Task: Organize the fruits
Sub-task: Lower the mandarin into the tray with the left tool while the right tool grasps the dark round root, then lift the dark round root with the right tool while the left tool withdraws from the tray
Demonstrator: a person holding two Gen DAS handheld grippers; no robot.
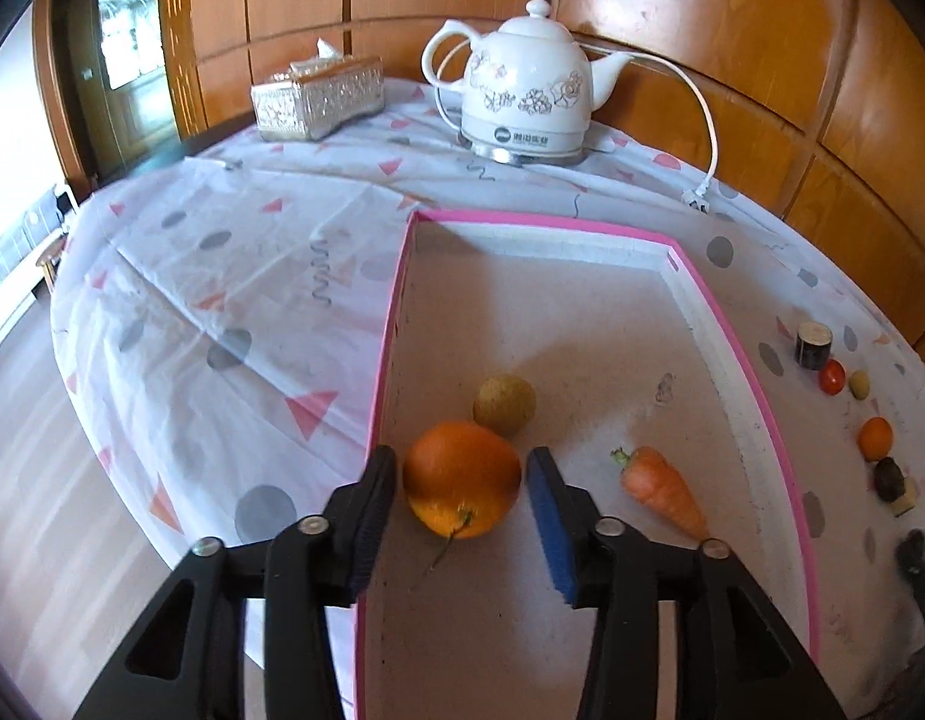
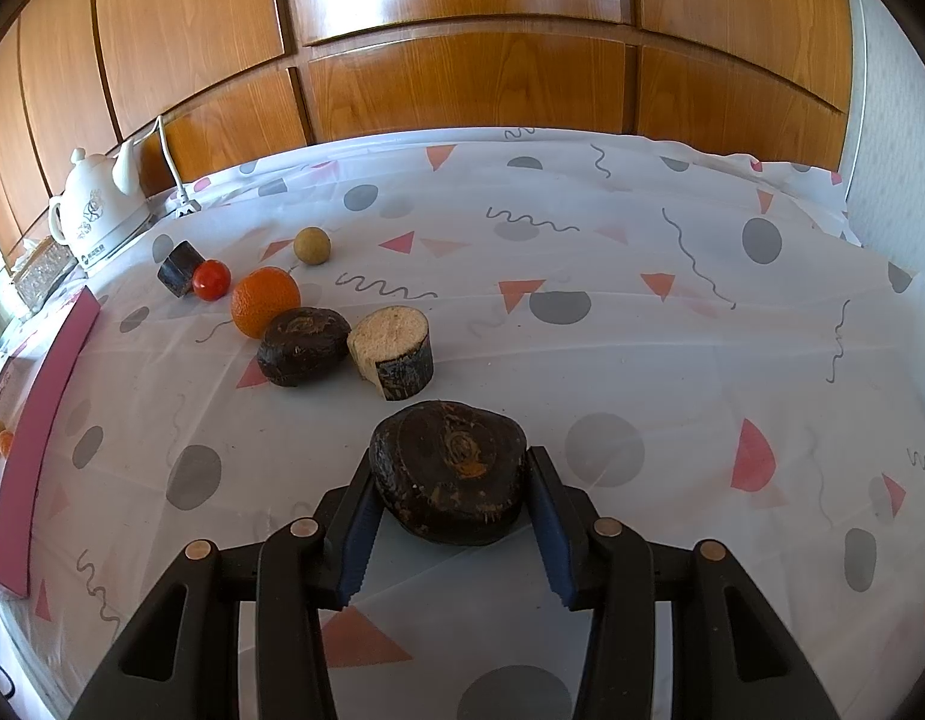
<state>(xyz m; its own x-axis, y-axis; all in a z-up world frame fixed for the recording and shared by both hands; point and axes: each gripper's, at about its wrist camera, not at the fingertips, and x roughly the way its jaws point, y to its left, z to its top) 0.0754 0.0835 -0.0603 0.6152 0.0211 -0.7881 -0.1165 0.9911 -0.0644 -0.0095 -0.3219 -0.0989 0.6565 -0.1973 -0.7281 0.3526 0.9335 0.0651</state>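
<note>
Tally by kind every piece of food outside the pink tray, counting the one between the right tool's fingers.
Dark bulbs: 2
Cane pieces: 2
Orange: 1
Tomato: 1
Tan ball: 1
Total: 7

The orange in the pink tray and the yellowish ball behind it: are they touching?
Cannot tell. In the left wrist view the orange overlaps the lower edge of the yellowish ball, hiding any gap or contact.

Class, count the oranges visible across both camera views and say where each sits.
2. One orange sits in the pink-rimmed tray between the left gripper's fingers; another orange lies on the tablecloth beside the tomato.
</note>
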